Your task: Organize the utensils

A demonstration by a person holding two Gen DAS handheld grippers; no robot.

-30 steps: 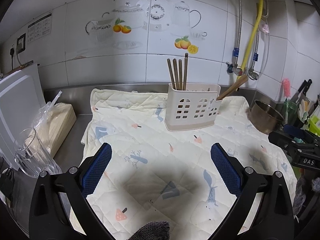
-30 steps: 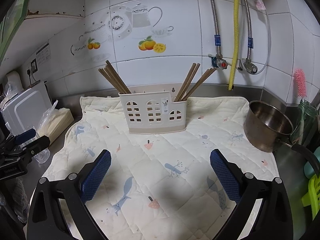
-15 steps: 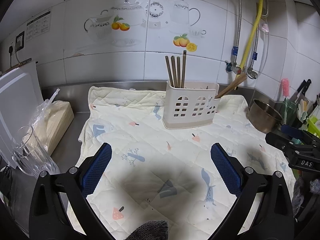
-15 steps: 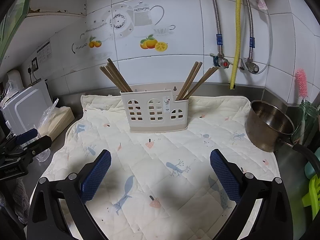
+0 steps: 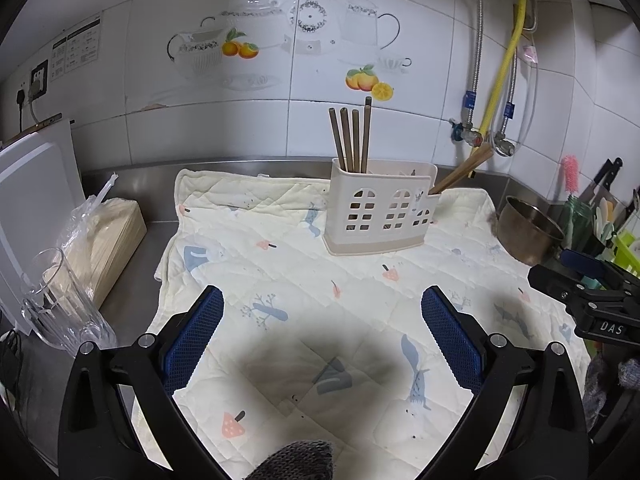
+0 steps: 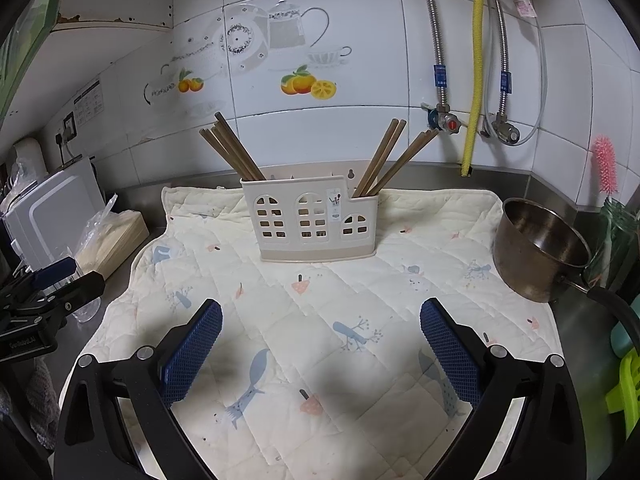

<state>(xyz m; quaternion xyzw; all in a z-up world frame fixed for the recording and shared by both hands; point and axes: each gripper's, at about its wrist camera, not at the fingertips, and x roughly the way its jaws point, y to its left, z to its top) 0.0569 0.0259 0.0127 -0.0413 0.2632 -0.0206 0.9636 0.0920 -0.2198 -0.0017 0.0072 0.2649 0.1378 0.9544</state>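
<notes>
Both tongs backed off a bit: left tongs (image 5: 322,334) and right tongs (image 6: 320,338) wide open, empty. Chopsticks (image 6: 236,150) all in holder (image 6: 308,220); looks finished.

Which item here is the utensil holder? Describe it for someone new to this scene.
On the patterned quilted mat before the tiled wall stands a cream plastic utensil holder. Its window-shaped cutouts and wooden chopsticks fanning from both ends distinguish it from the steel pot alongside.
</notes>
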